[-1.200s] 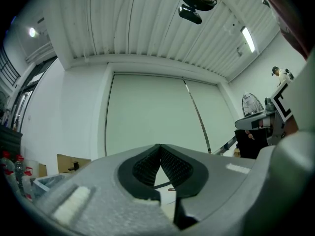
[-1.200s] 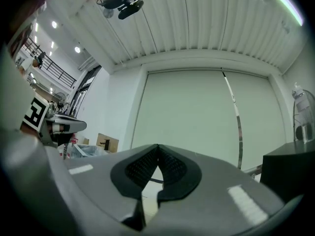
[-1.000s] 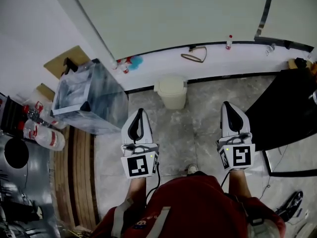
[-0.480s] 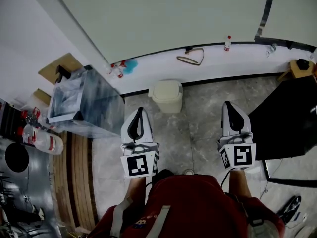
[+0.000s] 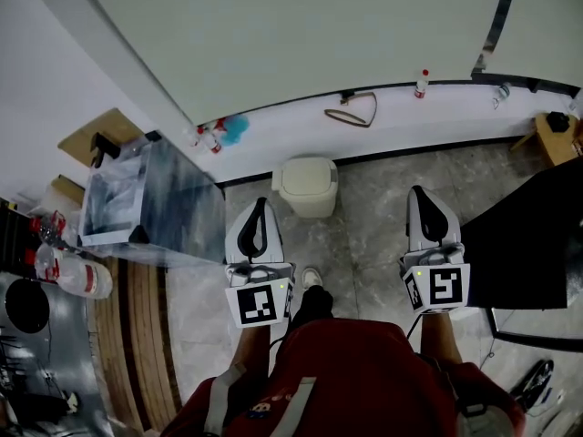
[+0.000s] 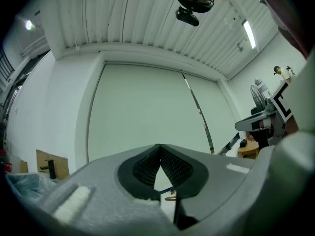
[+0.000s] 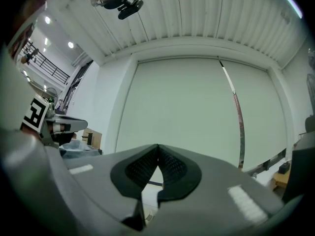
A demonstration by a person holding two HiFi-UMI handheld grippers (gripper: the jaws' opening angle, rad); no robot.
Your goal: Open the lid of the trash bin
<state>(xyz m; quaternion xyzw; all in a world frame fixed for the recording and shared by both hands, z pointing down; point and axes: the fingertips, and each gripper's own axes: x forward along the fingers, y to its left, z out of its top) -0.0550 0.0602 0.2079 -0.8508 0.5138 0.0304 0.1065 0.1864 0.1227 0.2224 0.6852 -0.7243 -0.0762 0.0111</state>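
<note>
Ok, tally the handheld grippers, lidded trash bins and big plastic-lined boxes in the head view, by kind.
White two-jaw grippers: 2 (left gripper, right gripper)
Cream lidded plastic trash bin: 1
Large plastic-lined box: 1
Total: 4

1 trash bin by the far wall; 2 grippers near, left gripper and right gripper; 1 clear plastic box at left; 1 shoe near.
</note>
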